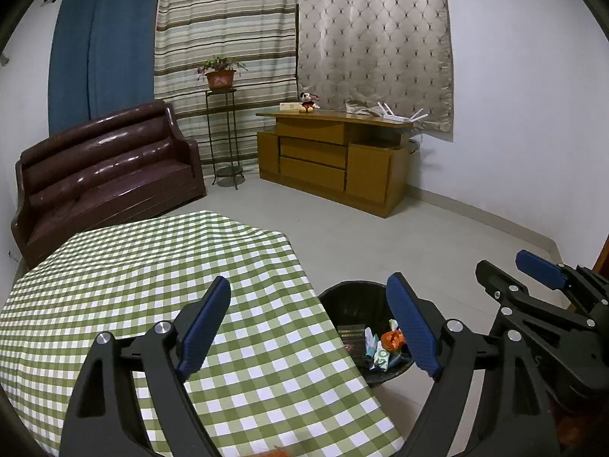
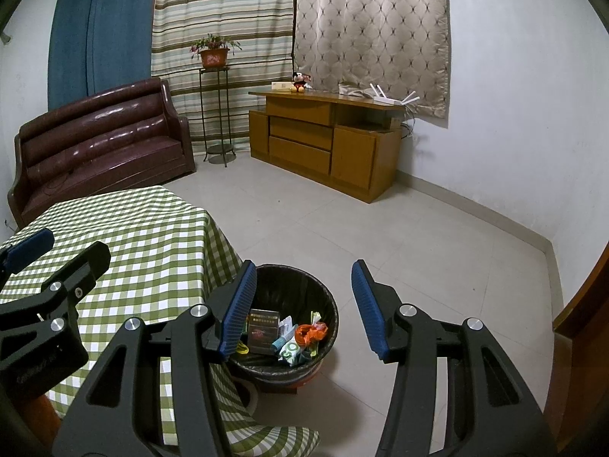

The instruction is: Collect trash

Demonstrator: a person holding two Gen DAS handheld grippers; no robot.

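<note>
A black-lined trash bin [image 2: 330, 306] stands on the floor by the table's corner. It holds a dark box [image 2: 262, 329], an orange wrapper [image 2: 310, 333] and crumpled green-and-white paper [image 2: 291, 350]. My right gripper [image 2: 303, 308] hangs over the bin, open, with nothing between its blue pads. My left gripper [image 1: 308, 327] is open and empty too, above the right edge of the green checked tablecloth [image 1: 152, 266]. In the left wrist view the bin [image 1: 350, 289] shows past that edge, and the right gripper [image 1: 514, 272] is at the far right.
A brown leather sofa [image 1: 106, 167] stands behind the table. Along the curtained back wall are a plant stand [image 1: 222, 133] and a wooden cabinet [image 1: 335, 160]. Pale tiled floor [image 2: 418, 236] spreads to the right, with a wooden door edge [image 2: 582, 312] at the far right.
</note>
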